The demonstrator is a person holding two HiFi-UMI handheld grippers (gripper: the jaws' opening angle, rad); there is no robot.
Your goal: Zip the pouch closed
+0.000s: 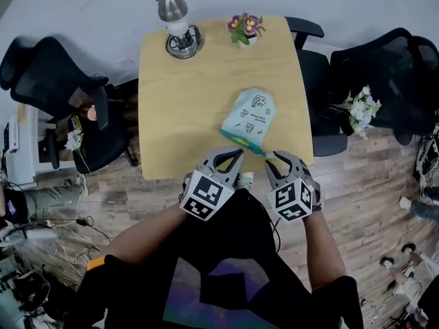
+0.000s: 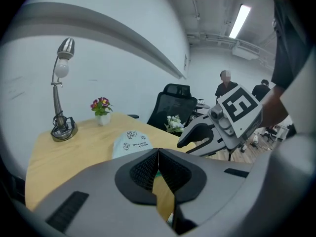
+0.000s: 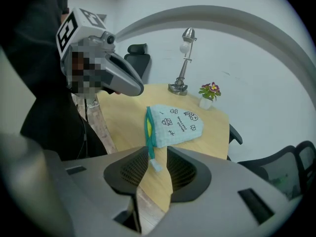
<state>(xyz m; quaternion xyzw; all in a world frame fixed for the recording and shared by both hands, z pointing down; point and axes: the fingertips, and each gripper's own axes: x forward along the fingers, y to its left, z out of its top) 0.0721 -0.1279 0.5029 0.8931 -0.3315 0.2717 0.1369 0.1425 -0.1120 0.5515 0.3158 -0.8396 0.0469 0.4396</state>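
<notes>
A pale teal pouch [image 1: 252, 112] [image 2: 131, 142] [image 3: 175, 125] with small printed pictures lies flat on the wooden table [image 1: 185, 101], near its front right edge. Its dark teal zip edge [image 1: 240, 141] faces me, and yellow lining shows in the gap. The zip's tail [image 3: 153, 161] hangs between the jaws of my right gripper [image 1: 280, 159] [image 3: 157, 153], which stand open and do not press on it. My left gripper [image 1: 237, 153] [image 2: 158, 154] is shut with nothing in it, just short of the zip's left end.
A silver desk lamp [image 1: 180, 26] and a small flower pot [image 1: 245, 29] stand at the table's far edge. Black office chairs [image 1: 62, 94] [image 1: 384, 67] flank the table, and white flowers [image 1: 360, 108] lie on the right one. People stand in the background of the left gripper view.
</notes>
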